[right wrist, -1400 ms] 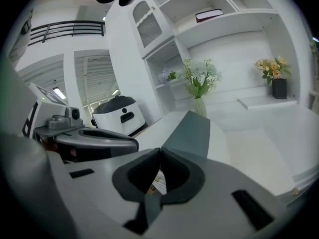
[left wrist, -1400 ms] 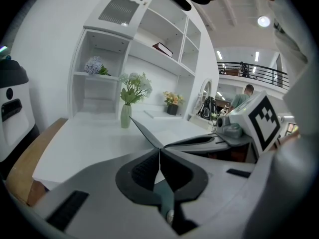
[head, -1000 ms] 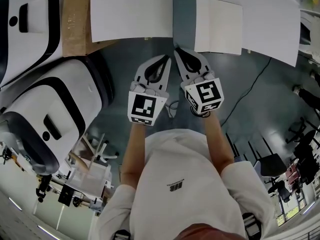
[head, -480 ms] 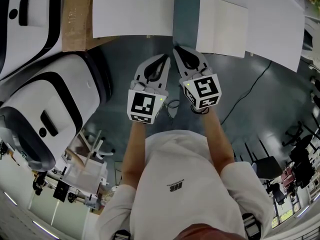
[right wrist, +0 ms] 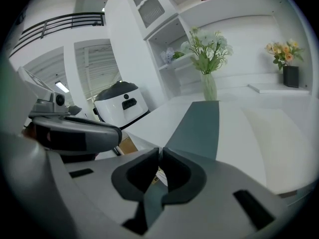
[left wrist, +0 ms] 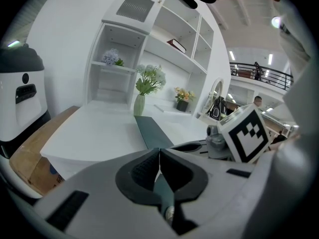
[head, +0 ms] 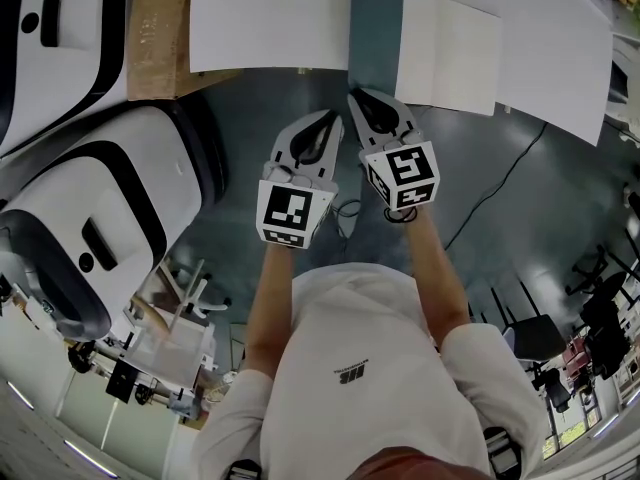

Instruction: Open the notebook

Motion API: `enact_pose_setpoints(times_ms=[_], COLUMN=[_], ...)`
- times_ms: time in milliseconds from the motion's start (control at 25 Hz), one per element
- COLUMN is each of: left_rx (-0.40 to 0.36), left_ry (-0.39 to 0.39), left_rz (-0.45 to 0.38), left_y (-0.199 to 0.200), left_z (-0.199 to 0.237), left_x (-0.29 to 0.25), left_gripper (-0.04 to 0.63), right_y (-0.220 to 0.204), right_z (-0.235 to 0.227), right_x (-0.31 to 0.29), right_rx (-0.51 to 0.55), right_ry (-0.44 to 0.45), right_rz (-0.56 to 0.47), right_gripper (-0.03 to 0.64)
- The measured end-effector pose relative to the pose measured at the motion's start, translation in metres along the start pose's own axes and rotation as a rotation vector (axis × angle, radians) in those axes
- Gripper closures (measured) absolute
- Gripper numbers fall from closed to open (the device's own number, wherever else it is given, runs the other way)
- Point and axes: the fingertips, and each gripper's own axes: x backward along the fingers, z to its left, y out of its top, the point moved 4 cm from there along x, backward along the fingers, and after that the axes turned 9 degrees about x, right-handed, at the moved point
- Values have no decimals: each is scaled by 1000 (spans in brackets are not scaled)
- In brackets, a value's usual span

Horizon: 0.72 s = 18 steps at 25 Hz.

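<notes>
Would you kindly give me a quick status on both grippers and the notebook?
Left gripper shut, empty. Right gripper shut, empty. Grey-green-covered paper notebook lies open on the white table. Nothing in the way.

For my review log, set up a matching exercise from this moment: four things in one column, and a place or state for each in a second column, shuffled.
Things:
1. notebook
2. cardboard box
3. vase of flowers
4. right gripper

Places or states:
A. shut, with nothing between its jaws
B. upright at the far side of the white table
C. brown, beside the table's left end
D. lying open, dark cover beside pale pages

Pairs: 1-D, 2-C, 3-B, 4-A.
</notes>
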Motion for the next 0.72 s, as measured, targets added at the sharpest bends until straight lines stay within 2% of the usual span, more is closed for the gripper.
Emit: enact_pose_setpoints(times_ms=[160, 320, 720], left_rx=[-3, -10, -29], left_ry=[-7, -12, -26], left_rz=[7, 6, -15], left_y=[-4, -2, 13], left_z=[1, 3, 7], left_x=[2, 6, 17], left_gripper=[595, 595, 595], right_y=[-2, -1, 24], right_z=[4, 13, 17], right_x=[-2, -2, 27], right_rx=[6, 17, 30], right_ry=[3, 23, -36], right_rz=[3, 6, -45], right_gripper=[603, 551, 552])
